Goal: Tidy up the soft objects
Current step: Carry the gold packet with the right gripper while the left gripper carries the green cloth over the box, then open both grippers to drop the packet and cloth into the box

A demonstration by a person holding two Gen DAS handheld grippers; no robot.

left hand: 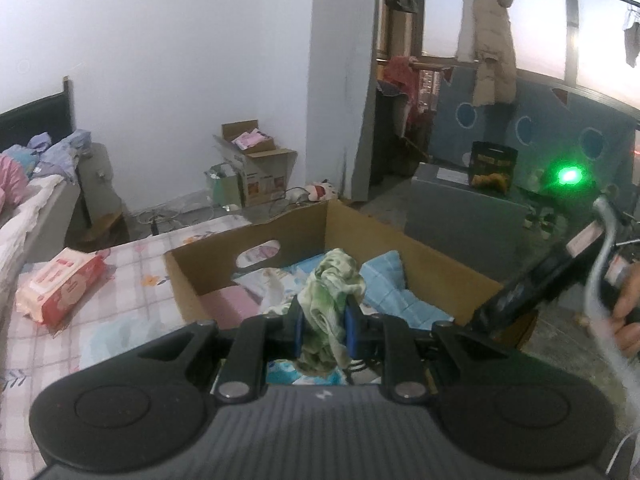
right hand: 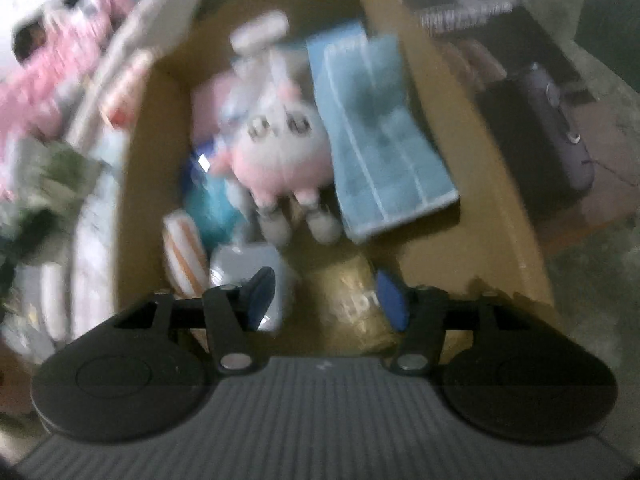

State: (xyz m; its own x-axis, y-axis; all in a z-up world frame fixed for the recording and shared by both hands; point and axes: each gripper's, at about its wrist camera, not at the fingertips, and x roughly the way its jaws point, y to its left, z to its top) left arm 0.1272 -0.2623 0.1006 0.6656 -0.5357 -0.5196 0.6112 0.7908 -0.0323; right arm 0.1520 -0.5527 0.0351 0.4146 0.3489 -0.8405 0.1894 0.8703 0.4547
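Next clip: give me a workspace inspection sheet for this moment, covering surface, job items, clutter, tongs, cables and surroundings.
Surface: bed with a checked floral sheet; cardboard box at its edge.
Job's things: green patterned cloth held above the box; inside it a blue quilted towel and a pink-and-white plush.
Clutter: red wipes pack on the bed; open cartons by the wall.
Tongs: left tongs shut on the cloth; right tongs open over the box.
Cables: cords on the floor by the wall.
Surroundings: beige coat hanging at the window.
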